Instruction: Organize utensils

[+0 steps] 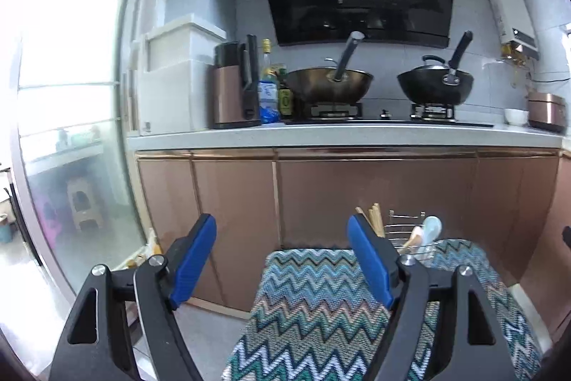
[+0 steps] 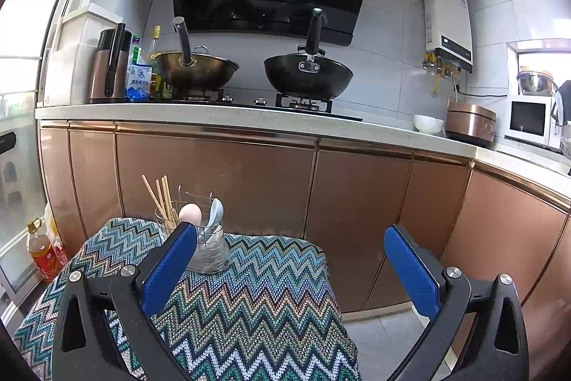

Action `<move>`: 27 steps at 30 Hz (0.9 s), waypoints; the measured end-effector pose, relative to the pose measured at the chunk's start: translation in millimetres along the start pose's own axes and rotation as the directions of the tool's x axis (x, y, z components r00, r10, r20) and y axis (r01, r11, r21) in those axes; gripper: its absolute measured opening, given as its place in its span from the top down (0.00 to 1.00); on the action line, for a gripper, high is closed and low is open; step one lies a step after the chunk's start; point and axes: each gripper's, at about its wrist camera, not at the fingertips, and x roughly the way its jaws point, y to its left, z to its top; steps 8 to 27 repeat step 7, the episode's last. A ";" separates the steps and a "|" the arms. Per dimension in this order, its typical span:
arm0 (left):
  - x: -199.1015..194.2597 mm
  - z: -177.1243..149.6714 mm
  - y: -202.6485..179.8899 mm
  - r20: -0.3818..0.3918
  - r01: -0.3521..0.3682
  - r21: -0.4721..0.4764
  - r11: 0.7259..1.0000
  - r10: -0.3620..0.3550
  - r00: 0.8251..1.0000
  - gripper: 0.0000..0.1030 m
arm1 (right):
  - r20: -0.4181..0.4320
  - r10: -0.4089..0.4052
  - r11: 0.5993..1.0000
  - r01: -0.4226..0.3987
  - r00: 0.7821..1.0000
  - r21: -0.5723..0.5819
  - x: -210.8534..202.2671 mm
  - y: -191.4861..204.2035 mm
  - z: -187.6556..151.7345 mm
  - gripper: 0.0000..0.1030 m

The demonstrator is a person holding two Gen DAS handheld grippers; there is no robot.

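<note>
A wire utensil holder (image 2: 210, 249) stands at the far edge of a zigzag-patterned cloth (image 2: 257, 309). Wooden chopsticks (image 2: 162, 202) stick up from its left cup; a pale blue spoon (image 2: 216, 213) and a beige rounded spoon (image 2: 190, 213) stand in its right cup. In the left wrist view the chopsticks (image 1: 374, 220) and pale spoon (image 1: 430, 229) show behind my right-hand finger. My left gripper (image 1: 282, 238) is open and empty above the cloth's (image 1: 321, 309) left side. My right gripper (image 2: 291, 245) is open and empty, right of the holder.
Copper cabinet doors (image 2: 214, 181) rise just behind the cloth. On the counter (image 2: 249, 116) above are two woks (image 2: 307, 77) on a stove, bottles, a white bowl (image 2: 428, 124) and a rice cooker. An oil bottle (image 2: 43, 252) stands on the floor at left.
</note>
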 end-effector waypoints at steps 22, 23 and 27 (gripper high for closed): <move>-3.6 -2.4 -5.7 0.019 -0.017 0.015 1.000 0.017 1.000 0.23 | -0.006 0.008 1.000 -0.008 1.000 -0.010 3.4 2.6 -0.5 0.00; -3.6 -2.4 -5.7 0.019 -0.017 0.015 1.000 0.017 1.000 0.23 | -0.006 0.008 1.000 -0.008 1.000 -0.010 3.4 2.6 -0.5 0.00; -3.6 -2.4 -5.7 0.019 -0.017 0.015 1.000 0.017 1.000 0.23 | -0.006 0.008 1.000 -0.008 1.000 -0.010 3.4 2.6 -0.5 0.00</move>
